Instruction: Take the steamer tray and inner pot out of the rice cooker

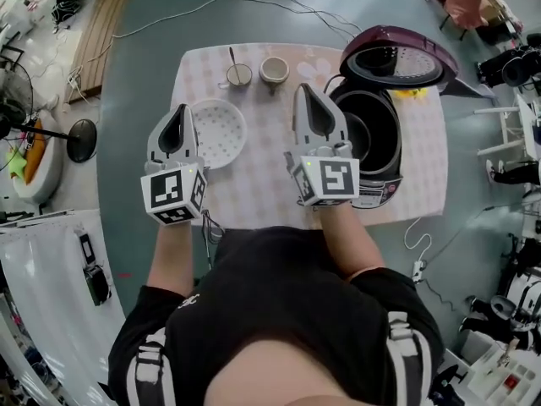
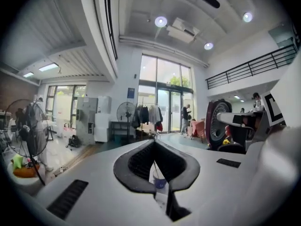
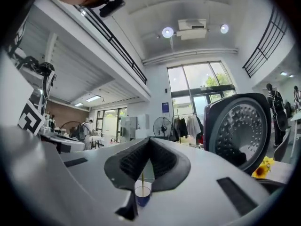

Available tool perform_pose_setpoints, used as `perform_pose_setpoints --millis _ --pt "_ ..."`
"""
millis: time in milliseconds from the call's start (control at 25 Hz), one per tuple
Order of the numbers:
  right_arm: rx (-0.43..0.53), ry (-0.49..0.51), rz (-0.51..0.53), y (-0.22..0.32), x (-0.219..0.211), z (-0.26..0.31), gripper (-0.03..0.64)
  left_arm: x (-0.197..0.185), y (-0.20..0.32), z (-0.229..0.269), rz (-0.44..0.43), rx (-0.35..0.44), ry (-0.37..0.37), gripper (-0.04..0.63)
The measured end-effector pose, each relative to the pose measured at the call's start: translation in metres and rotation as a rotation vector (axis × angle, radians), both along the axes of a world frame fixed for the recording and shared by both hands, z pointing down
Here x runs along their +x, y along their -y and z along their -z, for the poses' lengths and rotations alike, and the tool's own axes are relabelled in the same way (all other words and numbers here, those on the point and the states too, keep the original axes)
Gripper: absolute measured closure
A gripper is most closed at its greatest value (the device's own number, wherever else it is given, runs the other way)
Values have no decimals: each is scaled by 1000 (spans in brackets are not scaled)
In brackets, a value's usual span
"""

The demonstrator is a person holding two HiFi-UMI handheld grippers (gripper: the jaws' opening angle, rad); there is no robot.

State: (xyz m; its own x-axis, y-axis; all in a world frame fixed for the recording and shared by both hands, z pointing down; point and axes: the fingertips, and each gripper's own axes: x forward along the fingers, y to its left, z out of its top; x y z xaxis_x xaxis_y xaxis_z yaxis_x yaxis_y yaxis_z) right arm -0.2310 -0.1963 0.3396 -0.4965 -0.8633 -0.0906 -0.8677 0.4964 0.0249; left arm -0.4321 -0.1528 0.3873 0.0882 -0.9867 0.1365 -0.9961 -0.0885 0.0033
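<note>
Nearest the camera, two grippers are held out by a person in a black top above the desk (image 1: 254, 201). The left gripper (image 1: 181, 110) (image 2: 154, 142) is seen with its jaws clenched together and nothing between them. The right gripper (image 1: 302, 88) (image 3: 149, 138) likewise has its jaws pressed shut on nothing.

The white perforated steamer tray (image 1: 218, 134) is found out of the cooker, lying flat on the patterned cloth between the two grippers. It sits just beside the left jaws, its left edge overlapped by them in the head view, and it is gripped by neither.

The rice cooker (image 1: 382, 142) stands just right of the right jaws, its lid (image 1: 397, 57) (image 3: 240, 131) (image 2: 217, 124) raised open. A dark round well is shown inside; whether the inner pot is seated there cannot be told.

Farther off, two cups (image 1: 238, 75) are set side by side at the desk's far edge, one with a stick in it.
</note>
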Motion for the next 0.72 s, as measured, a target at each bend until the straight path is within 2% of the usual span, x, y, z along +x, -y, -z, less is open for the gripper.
perform_pose_setpoints --millis 200,480,720 --pt "37 5 1 -18 33 17 618 30 -15 20 -28 46 30 592" --pt "41 18 -28 -28 88 28 618 74 -30 25 -22 47 20 592" --pt "46 61 -57 -42 148 39 618 144 -31 50 -99 62 7 592"
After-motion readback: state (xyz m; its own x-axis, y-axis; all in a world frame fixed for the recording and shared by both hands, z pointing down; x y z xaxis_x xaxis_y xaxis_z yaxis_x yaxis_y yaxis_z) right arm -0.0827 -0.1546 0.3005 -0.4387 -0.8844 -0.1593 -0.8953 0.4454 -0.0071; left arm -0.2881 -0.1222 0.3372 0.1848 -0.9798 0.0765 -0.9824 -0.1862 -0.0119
